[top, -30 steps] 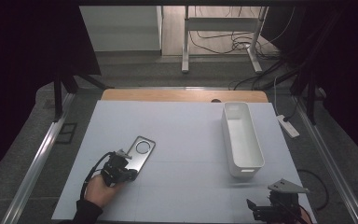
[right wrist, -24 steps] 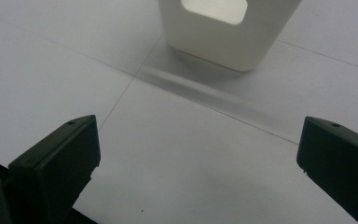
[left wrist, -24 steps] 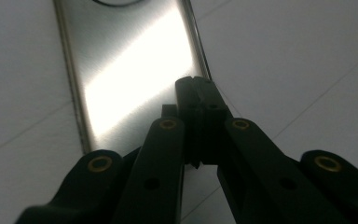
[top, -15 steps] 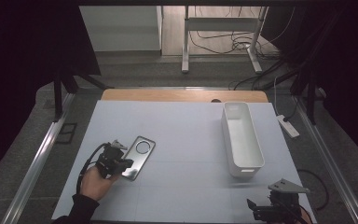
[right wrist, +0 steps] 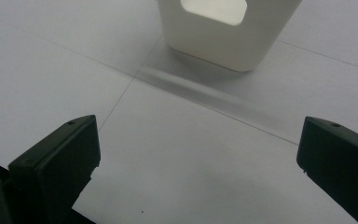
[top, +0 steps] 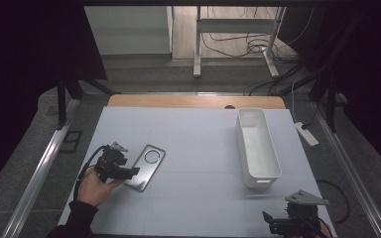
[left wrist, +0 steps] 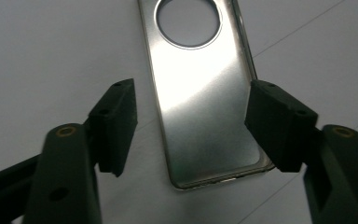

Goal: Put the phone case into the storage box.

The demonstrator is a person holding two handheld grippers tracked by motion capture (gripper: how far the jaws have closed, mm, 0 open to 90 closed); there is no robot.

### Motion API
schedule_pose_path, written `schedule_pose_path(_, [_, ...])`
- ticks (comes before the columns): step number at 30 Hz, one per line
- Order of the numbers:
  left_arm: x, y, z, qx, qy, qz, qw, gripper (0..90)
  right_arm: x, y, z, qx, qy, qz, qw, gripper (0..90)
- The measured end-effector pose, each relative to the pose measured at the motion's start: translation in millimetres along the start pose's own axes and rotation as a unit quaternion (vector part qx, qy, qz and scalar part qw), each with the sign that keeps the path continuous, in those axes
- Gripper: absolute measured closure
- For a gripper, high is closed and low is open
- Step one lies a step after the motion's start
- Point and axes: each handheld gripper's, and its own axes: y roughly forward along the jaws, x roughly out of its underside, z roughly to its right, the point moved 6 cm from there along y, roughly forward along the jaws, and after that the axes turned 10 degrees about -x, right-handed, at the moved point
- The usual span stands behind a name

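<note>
Left gripper view — phone case (left wrist: 205,98): shiny brushed metal, round cutout, lying flat.

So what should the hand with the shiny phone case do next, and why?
Probably draw the left gripper back and up, clear of the phone case. Its jaws have just been opening, the case lies flat on the table between them, and neither jaw presses on it, so it looks let go.
</note>
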Motion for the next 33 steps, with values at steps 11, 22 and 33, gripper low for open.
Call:
schedule_pose_path(11, [4.0,-2.8,-17.4,-0.020,-0.024,0.009,0.9995,0.0,-1.1,0.9,-0.2,-0.003,0.000,0.001,1.0000,0.0])
schedule_pose_path(22, [9.5,11.1,-21.0,-0.016,-0.016,0.009,0.9997,0.0,-2.1,2.0,-1.0,-0.004,-0.003,-0.002,1.0000,0.0])
schedule_pose_path(33, [18.7,35.2,-11.5,-0.020,0.005,-0.039,0.9990,0.0,-1.7,1.7,-0.7,-0.004,-0.004,-0.002,1.0000,0.0])
